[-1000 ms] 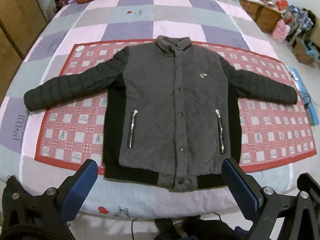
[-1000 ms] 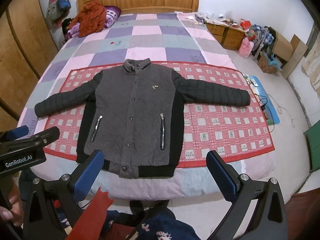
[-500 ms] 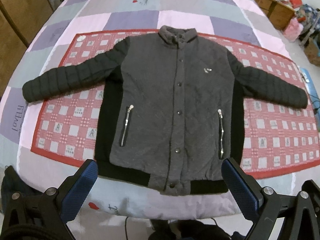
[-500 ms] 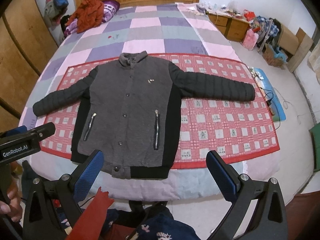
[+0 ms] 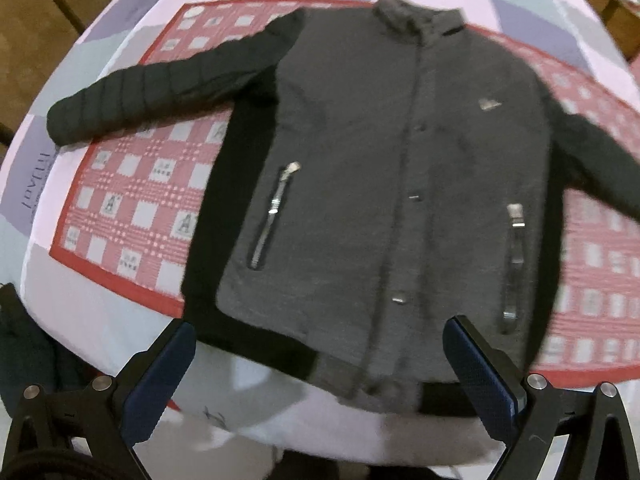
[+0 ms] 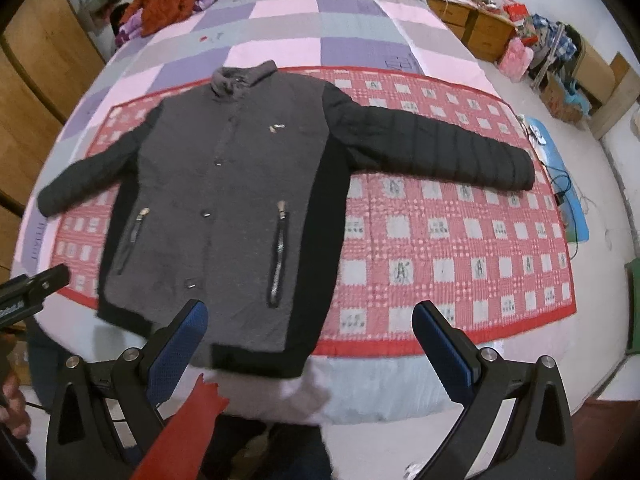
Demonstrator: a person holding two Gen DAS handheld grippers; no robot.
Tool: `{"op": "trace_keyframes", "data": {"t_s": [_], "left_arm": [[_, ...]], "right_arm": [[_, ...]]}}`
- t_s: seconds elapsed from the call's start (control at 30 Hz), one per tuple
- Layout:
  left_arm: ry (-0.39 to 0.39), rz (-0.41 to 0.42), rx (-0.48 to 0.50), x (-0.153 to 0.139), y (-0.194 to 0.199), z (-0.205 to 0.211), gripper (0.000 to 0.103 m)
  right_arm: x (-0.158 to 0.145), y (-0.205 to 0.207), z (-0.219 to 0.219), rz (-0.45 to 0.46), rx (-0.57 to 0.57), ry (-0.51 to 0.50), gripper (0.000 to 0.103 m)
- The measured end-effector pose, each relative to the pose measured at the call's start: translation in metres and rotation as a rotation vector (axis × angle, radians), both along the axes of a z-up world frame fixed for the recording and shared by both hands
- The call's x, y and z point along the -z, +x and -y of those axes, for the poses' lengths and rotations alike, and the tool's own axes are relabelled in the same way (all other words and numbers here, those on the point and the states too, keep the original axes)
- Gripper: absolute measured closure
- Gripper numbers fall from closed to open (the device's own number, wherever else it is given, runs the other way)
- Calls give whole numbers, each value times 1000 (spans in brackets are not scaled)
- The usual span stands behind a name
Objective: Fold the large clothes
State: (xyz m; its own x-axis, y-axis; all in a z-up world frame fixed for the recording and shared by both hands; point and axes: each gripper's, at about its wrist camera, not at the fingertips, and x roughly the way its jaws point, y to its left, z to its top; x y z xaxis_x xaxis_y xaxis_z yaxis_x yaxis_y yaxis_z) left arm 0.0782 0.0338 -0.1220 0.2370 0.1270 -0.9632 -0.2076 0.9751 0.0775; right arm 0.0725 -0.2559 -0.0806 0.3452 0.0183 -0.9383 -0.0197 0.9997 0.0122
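Jacket (image 6: 224,208) spread flat, front up and buttoned, both sleeves out sideways on the red checked mat (image 6: 440,240) over the bed (image 6: 320,20); nothing folded yet, by the look of it. Hem at the near bed edge, open mat to the right. Left gripper (image 5: 320,372) and right gripper (image 6: 308,352) gaping wide, empty, above the hem.

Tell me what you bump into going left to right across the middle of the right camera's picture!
Wooden wardrobe → jacket's left-side sleeve → grey jacket front → the other black sleeve → red checked blanket → blue mat on the floor.
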Motion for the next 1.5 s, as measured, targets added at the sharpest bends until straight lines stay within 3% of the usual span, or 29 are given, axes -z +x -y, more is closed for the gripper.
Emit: {"op": "trace_keyframes", "data": {"t_s": [0.13, 0.3, 0.53, 0.63, 0.7, 0.83, 0.97, 1.13, 1.17, 1.23, 1.27, 1.3, 1.33, 1.4, 1.5], "left_arm": [[9, -26, -23, 60, 18, -33, 1], [34, -35, -59, 129, 43, -85, 1], [101, -5, -84, 175, 62, -157, 1], [65, -46, -39, 206, 65, -175, 0], [-10, -20, -14, 216, 63, -182, 0], [-126, 6, -54, 221, 55, -192, 0], [-145, 31, 34, 215, 48, -181, 6], [-186, 55, 42, 216, 39, -182, 9], [-186, 60, 49, 216, 37, -182, 11], [-195, 71, 80, 214, 36, -178, 27], [-217, 76, 98, 211, 35, -172, 50], [-241, 76, 119, 207, 35, -166, 69], [-253, 74, 127, 204, 35, -162, 76], [-272, 88, 116, 192, 30, -159, 87], [-324, 125, 73, 171, 15, -171, 90]], "right_arm": [[60, 18, 5, 2, -3, -37, 0], [144, 37, 12, -57, 55, 1, 0], [217, 45, 13, -87, 112, -52, 0], [242, 50, 11, -98, 127, -62, 0], [257, 51, 9, -101, 134, -60, 0], [270, 45, 19, -68, 208, 16, 0], [268, 40, 24, -71, 241, 54, 0], [261, 31, 15, -24, 213, 92, 3], [263, 31, 14, -25, 207, 97, 7], [266, 29, 11, -42, 179, 120, 25], [264, 29, 11, -31, 157, 169, 54], [262, 29, 9, -28, 128, 207, 66], [258, 29, 7, -26, 106, 206, 74], [247, 28, 12, -13, 81, 228, 82], [225, 18, 24, 20, 66, 257, 85]]}}
